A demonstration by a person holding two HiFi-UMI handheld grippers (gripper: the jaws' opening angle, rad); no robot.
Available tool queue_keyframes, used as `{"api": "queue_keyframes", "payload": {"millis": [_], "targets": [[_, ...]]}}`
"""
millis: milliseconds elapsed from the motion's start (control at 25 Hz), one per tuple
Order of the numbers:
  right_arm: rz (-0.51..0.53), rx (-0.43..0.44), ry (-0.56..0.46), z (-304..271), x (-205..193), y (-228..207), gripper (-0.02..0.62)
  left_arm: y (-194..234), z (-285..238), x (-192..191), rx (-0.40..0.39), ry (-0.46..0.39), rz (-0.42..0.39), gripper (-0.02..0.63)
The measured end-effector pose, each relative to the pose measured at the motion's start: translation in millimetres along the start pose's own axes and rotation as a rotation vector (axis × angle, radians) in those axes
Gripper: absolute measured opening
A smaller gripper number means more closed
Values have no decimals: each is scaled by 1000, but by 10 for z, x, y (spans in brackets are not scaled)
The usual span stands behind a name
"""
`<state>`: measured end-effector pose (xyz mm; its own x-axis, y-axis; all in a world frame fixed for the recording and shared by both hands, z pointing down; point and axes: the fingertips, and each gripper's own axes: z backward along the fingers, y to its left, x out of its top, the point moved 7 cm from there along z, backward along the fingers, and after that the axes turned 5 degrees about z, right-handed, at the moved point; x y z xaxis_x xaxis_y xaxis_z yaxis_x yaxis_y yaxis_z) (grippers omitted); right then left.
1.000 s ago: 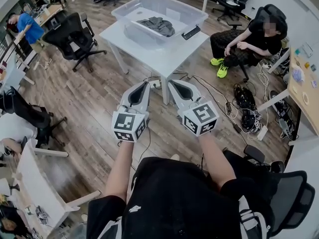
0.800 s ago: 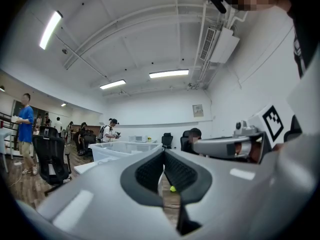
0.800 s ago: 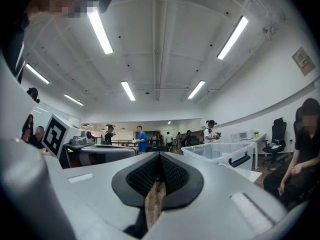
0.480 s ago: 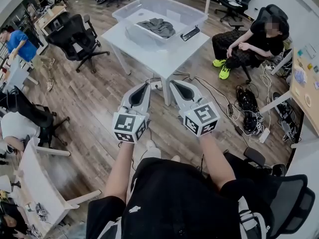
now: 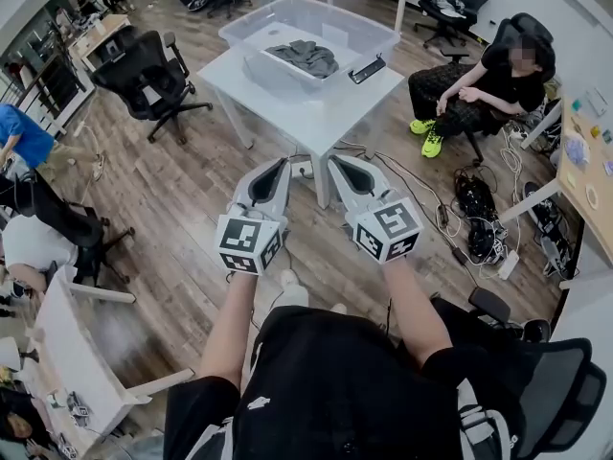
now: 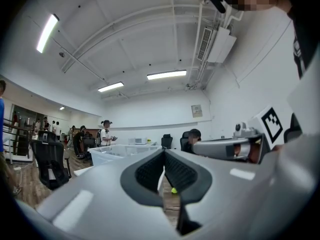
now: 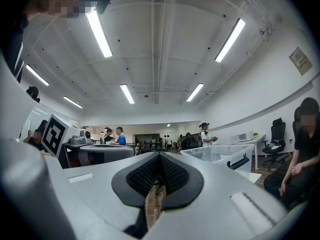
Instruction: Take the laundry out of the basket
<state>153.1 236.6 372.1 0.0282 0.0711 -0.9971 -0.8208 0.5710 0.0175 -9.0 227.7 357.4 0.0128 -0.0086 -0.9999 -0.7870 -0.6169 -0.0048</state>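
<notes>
A clear plastic basket (image 5: 330, 17) stands on a white table (image 5: 311, 103) a few steps ahead of me, with grey laundry (image 5: 305, 57) lying inside it. Both grippers are held side by side at waist height, pointing level toward the table and well short of it. My left gripper (image 5: 283, 161) is shut with nothing between its pads (image 6: 150, 171). My right gripper (image 5: 332, 158) is likewise shut and empty. The basket (image 6: 116, 154) shows far off past the left gripper (image 6: 164, 151), and the same basket (image 7: 215, 154) to the right of the right gripper (image 7: 159, 155).
A person sits in a black chair (image 5: 498, 75) right of the table. A black office chair (image 5: 144, 65) stands to its left. Cables and a power strip (image 5: 479, 223) lie on the wooden floor at right. A white desk (image 5: 67, 353) is at lower left.
Both grippers have stayed where they were, still shut. The person in blue at far left has walked nearer along the left edge. The table sits slightly further right in the head view.
</notes>
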Motion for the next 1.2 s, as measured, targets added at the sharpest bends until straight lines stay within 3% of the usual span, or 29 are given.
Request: {"api": "queue_keyframes", "payload": {"millis": [640,1200], "targets": [[-3,24,17,-572,-51,36,-2,525,-118,-54,18,8,20,9],[2,-17,33,-1375,-99,-71,-2,1204,-551,-89,-43,11,38,9]]}}
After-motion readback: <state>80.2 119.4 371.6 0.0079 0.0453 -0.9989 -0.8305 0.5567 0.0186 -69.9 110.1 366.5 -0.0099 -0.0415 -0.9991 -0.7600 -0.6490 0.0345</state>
